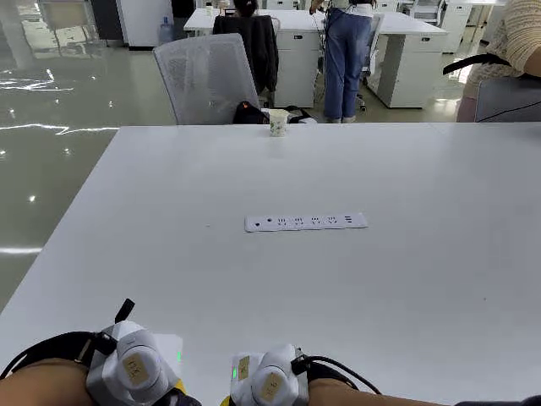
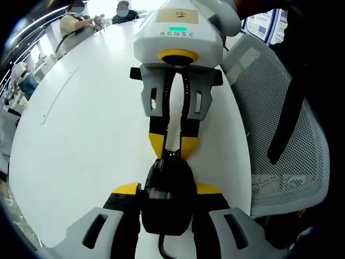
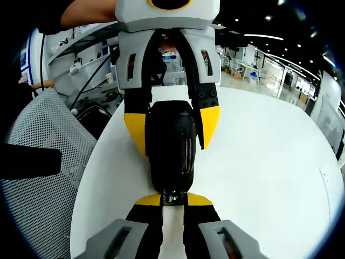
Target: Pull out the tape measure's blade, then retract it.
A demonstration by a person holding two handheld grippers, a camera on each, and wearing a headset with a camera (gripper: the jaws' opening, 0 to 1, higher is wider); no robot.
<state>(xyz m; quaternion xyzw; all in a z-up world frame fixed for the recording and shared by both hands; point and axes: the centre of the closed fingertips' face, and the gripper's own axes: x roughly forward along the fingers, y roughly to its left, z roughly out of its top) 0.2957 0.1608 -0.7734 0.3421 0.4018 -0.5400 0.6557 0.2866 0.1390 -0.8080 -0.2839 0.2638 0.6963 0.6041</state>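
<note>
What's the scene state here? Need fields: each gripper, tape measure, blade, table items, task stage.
left gripper: shut on the tape measure, across its black case
right gripper: shut on the blade tip, facing the left gripper
blade: no drawn-out length visible, tip sits at the case
table: white; power strip mid-table, paper cup at the far edge
task stage: both grips set, pull apparently not yet begun

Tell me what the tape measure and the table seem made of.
Tape measure: black casing with a soft sheen and moulded edges, likely plastic, perhaps rubber-coated. Table: smooth white top with faint glare, probably laminate or painted board.
</note>
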